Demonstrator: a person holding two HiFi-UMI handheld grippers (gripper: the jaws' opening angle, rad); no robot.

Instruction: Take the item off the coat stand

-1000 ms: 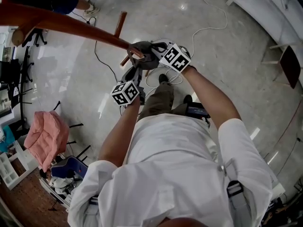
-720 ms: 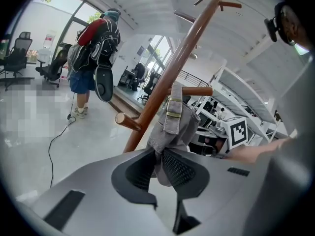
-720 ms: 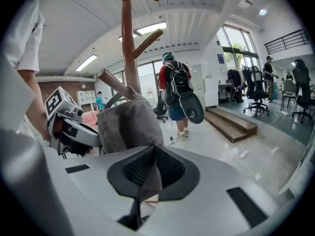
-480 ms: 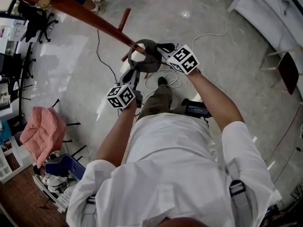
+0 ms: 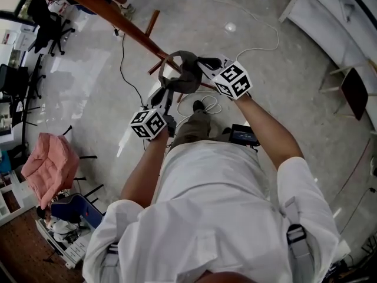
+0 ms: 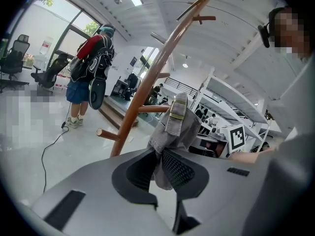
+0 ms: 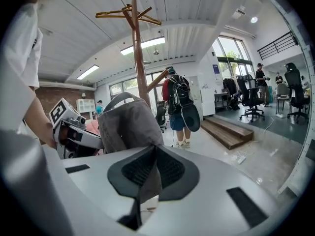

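Note:
A grey fabric bag (image 5: 186,74) hangs at a side peg of the wooden coat stand (image 5: 126,25), its loop handle up by the peg. My left gripper (image 5: 166,94) is below the bag, and in the left gripper view it (image 6: 158,165) is shut on the bag's (image 6: 178,127) lower fold. From the other side my right gripper (image 5: 204,64) holds the bag. In the right gripper view its jaws (image 7: 153,165) pinch the grey cloth (image 7: 129,124), with the stand's pole (image 7: 139,63) behind.
A person with a backpack (image 7: 179,102) stands near the stand's foot, beside a low wooden step (image 7: 231,132). Cables (image 5: 259,35) trail over the glossy floor. A pink cloth (image 5: 50,167) lies over a rack at the left. Office chairs (image 7: 250,96) stand by the windows.
The left gripper's jaws have drawn together on the bag's lower part. The bag now hangs longer between the two grippers. The stand sits further up and left in the head view.

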